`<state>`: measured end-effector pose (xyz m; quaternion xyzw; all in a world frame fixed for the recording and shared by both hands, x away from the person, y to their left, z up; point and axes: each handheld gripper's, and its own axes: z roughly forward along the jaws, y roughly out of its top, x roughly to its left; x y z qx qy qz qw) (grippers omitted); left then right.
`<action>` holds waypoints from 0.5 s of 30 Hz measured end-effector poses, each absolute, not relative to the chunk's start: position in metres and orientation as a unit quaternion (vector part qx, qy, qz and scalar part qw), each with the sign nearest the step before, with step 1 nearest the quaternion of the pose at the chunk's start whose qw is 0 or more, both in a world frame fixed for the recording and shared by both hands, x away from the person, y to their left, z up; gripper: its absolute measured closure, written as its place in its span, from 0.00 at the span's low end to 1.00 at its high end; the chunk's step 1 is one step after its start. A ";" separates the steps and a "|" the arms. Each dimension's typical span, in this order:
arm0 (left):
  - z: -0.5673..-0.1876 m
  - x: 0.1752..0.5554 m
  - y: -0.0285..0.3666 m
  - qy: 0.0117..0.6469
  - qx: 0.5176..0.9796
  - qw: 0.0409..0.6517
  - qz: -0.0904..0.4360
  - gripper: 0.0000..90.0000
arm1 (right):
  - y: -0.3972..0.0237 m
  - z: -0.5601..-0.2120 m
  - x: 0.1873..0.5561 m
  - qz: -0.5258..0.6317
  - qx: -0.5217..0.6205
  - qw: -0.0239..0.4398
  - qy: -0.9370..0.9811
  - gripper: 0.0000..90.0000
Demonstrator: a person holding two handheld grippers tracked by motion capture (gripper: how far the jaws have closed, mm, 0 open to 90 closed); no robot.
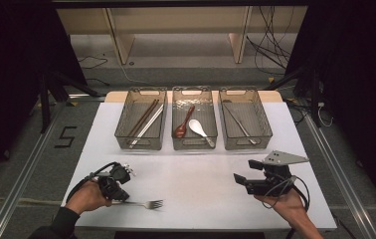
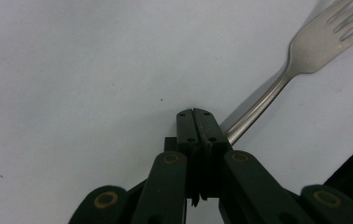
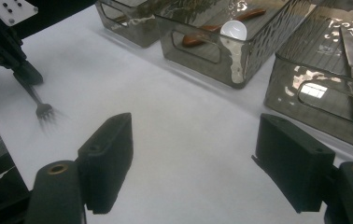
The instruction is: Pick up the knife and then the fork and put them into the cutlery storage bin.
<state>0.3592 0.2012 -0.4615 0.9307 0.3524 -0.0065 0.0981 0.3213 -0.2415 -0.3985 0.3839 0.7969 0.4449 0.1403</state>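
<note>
We see a white worktop [image 1: 201,169] with three clear smoky bins in a row along its far edge. The left bin [image 1: 141,118] holds chopsticks [image 1: 145,119], some dark and some pale. The middle bin [image 1: 194,117] holds a brown spoon [image 1: 183,123] and a white spoon [image 1: 200,129] lying side by side. The right bin [image 1: 244,118] holds a slim metal utensil [image 1: 237,122], which in the right gripper view looks like a knife.

At the near right, the right hand-held gripper [image 1: 242,172] hovers above bare worktop with its jaws spread wide and nothing between them. At the near left, the left hand-held gripper [image 1: 122,195] has its jaws pressed together on the handle of a metal fork [image 1: 146,203]. The fork is near the worktop's front edge, its tines pointing toward the right; we cannot tell whether it touches the surface.
</note>
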 end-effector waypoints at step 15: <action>-0.444 0.359 0.202 0.343 0.931 0.121 0.020 0.70 | -0.241 -0.398 0.321 0.446 0.381 0.141 0.797 0.32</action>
